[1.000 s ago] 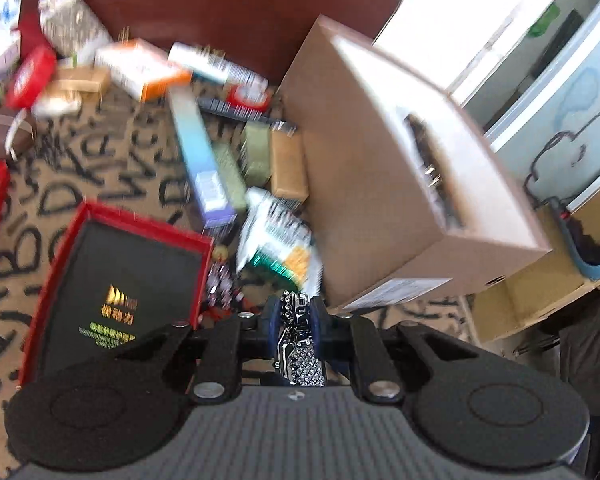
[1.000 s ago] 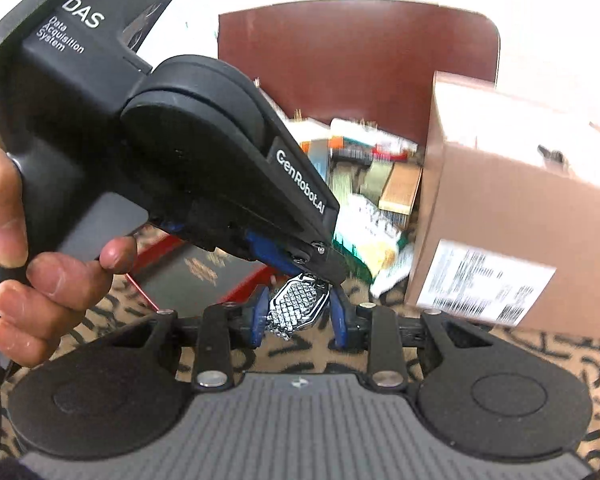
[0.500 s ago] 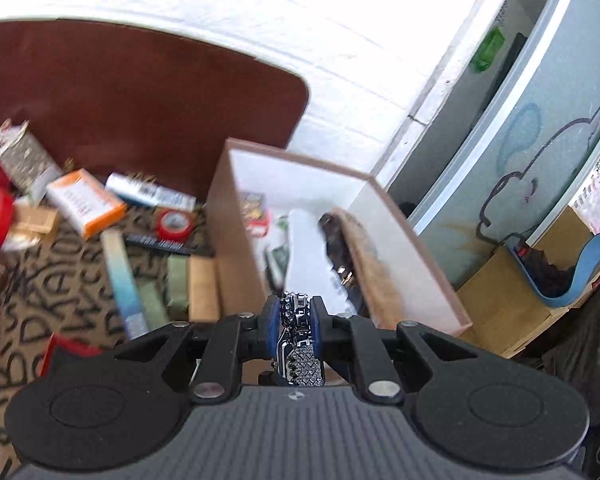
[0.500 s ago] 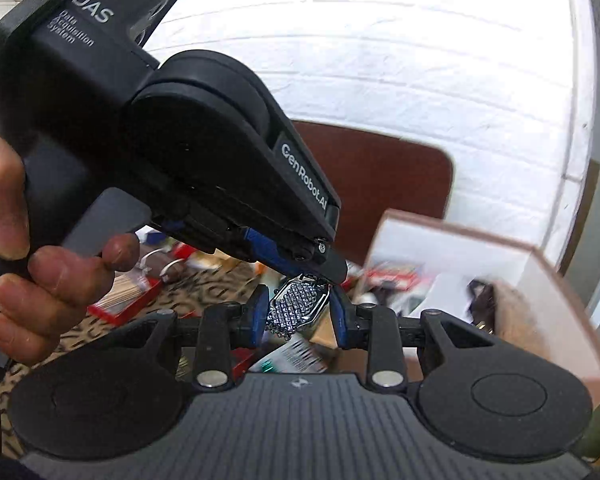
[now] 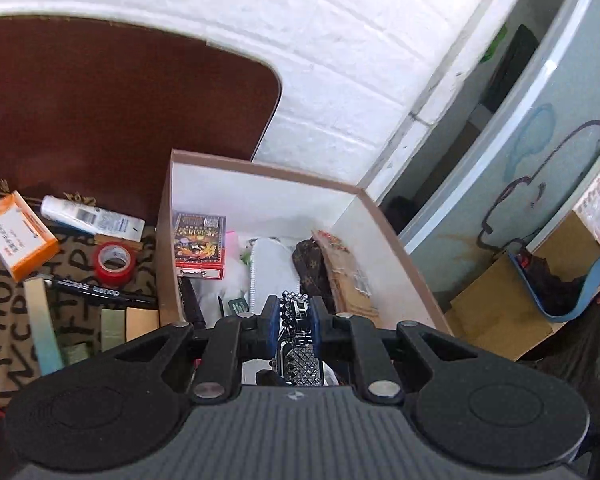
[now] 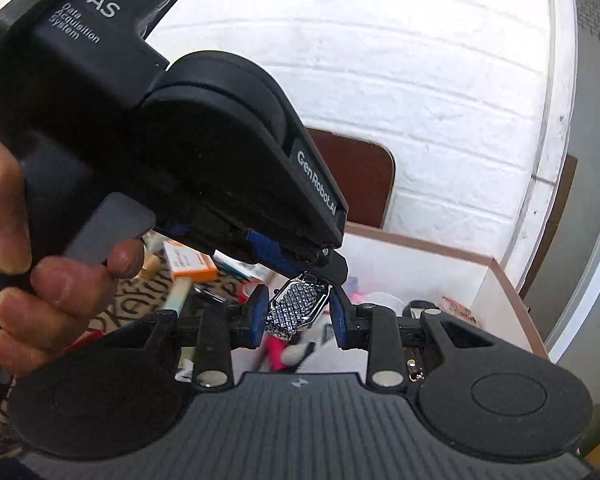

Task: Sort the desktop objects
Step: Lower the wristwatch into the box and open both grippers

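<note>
1. The cardboard box point(image 5: 260, 178), open-topped with white inner walls, stood at the right edge of the letter-patterned mat point(image 5: 4, 344), holding a card pack point(image 5: 199, 242) against its left wall.
2. The left gripper point(image 5: 294, 326) was above the box's near rim, its blue pads clamped on the studded lighter point(image 5: 300, 354).
3. The right gripper point(image 6: 300, 316) flanked the same lighter point(image 6: 298, 306), pads apart and clear of it on both sides.
4. A red tape roll point(image 5: 114, 262) lay on the mat just left of the box.
</note>
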Available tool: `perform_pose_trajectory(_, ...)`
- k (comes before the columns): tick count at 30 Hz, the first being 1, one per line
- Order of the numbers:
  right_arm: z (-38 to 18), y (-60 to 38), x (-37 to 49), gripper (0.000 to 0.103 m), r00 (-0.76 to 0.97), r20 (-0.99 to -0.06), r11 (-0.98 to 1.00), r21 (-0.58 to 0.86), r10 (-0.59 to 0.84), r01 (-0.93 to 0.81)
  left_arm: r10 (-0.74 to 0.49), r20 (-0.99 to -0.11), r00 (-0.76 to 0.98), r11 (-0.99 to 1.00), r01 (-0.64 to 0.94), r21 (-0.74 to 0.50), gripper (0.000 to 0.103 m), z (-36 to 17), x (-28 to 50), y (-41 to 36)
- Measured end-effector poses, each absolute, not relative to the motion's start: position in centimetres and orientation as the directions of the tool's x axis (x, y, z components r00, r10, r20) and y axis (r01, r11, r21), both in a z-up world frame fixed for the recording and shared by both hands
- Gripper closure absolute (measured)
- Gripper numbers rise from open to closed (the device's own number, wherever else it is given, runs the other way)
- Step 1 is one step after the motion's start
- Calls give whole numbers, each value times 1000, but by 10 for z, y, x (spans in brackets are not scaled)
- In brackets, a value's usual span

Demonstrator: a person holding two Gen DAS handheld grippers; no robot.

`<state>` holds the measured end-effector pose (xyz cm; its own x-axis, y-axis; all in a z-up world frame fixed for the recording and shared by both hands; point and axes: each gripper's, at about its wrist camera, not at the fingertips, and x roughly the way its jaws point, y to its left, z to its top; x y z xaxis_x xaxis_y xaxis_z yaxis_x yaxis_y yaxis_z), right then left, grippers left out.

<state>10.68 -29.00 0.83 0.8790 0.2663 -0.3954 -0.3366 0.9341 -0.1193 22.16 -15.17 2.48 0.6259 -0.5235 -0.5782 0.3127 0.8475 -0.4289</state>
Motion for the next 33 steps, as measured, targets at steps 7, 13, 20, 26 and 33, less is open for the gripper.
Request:
perform_pose_trajectory(7,-13,-289,134,72,845,-468,943,-67,260,-327,-530,-607,592,842,280,-461,88,-7,254,-157)
perform_pose_trajectory(13,-20,-289,141,46,833,-496,943,-78,244,-323,-623,-500,602,767,345,-540,0,1,252,-144)
perform_pose_trajectory(20,-24,-296,121,14,852,-465,953,-53,242,-300,-598,-482,641,788,357,-502,0,6,234,-137)
perform_pose_trajectory(26,-17,-305,122,9,863,-456,963,-49,215,-266,-565,-481,670,816,368,-446,0,8,216,-138)
perform_pose_trajectory(33,-14,-310,109,2,879,-441,976,-35,179,-216,-522,-464,715,848,375,-375,0,18,189,-137)
